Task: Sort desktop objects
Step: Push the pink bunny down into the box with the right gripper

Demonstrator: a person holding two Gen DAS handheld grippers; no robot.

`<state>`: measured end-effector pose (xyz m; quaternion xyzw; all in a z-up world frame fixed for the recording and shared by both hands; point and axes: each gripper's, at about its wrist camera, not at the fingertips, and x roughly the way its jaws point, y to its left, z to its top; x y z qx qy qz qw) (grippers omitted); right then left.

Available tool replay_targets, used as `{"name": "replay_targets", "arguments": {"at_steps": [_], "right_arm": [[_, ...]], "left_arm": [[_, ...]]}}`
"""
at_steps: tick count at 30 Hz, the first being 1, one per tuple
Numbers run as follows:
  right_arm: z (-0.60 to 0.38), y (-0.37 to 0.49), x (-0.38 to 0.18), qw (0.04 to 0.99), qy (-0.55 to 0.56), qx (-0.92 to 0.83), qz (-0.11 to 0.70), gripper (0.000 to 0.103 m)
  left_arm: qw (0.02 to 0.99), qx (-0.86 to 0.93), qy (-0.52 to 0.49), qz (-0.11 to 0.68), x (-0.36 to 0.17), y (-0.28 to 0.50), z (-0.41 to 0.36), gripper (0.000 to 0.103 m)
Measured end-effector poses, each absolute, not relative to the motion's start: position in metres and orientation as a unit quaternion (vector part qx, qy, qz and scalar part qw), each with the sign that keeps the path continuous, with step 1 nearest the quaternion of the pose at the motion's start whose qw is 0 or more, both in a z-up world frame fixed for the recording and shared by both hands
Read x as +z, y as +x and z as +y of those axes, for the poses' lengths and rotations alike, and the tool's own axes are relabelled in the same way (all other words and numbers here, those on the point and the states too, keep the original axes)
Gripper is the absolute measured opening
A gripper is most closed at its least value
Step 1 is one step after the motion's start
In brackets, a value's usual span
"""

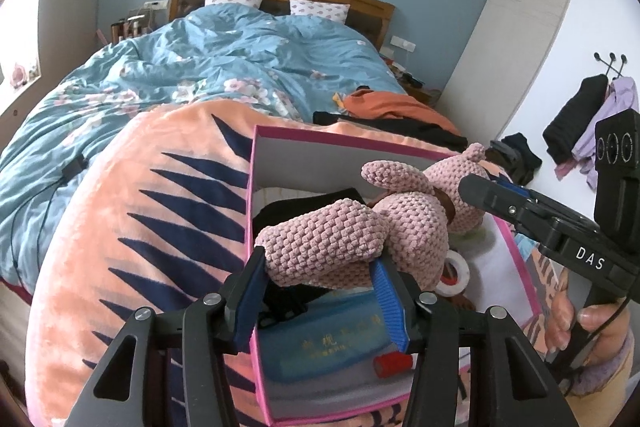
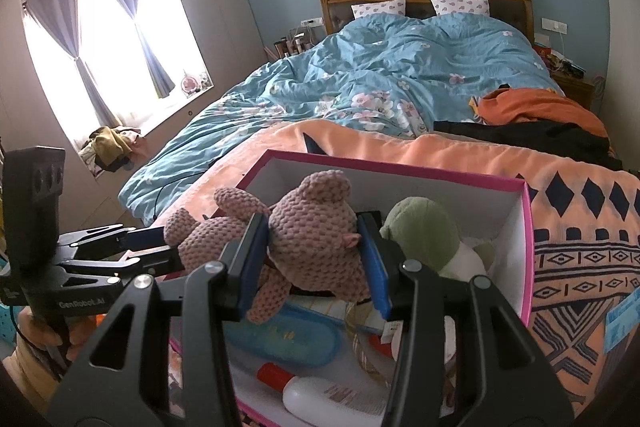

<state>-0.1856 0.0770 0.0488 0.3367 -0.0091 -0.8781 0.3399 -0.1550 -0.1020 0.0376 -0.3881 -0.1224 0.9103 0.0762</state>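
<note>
Pink crochet bear (image 1: 380, 223) hanging above pink box (image 1: 251, 227), long axis running across box. Left tongs (image 1: 320, 291) gripping leg end; right tongs (image 2: 314, 259) gripping head end. Next move, likely: lowering into box beside green plush (image 2: 424, 227).

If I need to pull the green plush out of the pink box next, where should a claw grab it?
Probably grip the green plush across its rounded head, coming from above. The head stands highest and is exposed, while its pale lower part sinks among the clutter by the pink box wall. The right claw, now shut on the pink crochet bear, sits nearest.
</note>
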Motion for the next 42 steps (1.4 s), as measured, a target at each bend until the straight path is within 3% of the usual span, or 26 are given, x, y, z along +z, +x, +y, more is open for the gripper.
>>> {"name": "replay_targets", "arguments": {"at_steps": [21,42], "right_arm": [[0.061,-0.22,0.037,0.327,0.362,-0.873,0.001,0.049],[0.032,-0.253,0.016,0.274,0.386,-0.878,0.069,0.049]], "left_arm": [[0.056,0.909,-0.395,-0.122,0.03,-0.178,-0.104,0.051],[-0.023,0.918,-0.396,-0.007,0.025,-0.21,-0.075,0.051]]}}
